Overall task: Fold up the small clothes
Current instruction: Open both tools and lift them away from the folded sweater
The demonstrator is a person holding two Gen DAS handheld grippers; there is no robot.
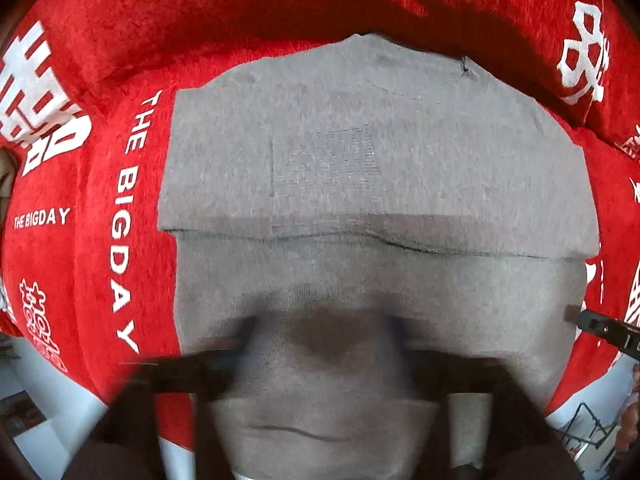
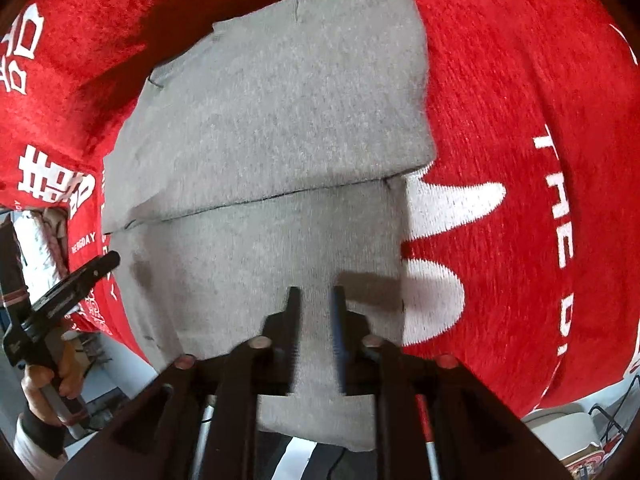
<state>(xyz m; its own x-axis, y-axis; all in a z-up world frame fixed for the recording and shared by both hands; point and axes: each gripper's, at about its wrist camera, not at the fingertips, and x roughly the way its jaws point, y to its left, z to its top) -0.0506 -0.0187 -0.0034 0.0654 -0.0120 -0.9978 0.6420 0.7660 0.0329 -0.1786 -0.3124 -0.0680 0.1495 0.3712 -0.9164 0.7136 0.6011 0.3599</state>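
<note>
A grey knitted garment (image 1: 360,152) lies on a red printed blanket (image 1: 100,200), its far part folded over the near part along a crosswise edge. It also shows in the right wrist view (image 2: 280,120). My left gripper (image 1: 320,336) is open, blurred, with fingers spread wide over the near grey cloth. My right gripper (image 2: 316,300) hovers over the garment's near right part, fingers a narrow gap apart with grey cloth showing between them. The right gripper's tip shows at the left view's right edge (image 1: 588,320); the left gripper shows in the right view (image 2: 80,276).
The red blanket (image 2: 520,160) with white lettering covers a cushioned surface and rises into folds behind the garment. Pale floor and a wire rack (image 1: 592,428) lie below the near edge. A hand (image 2: 44,380) holds the left gripper's handle.
</note>
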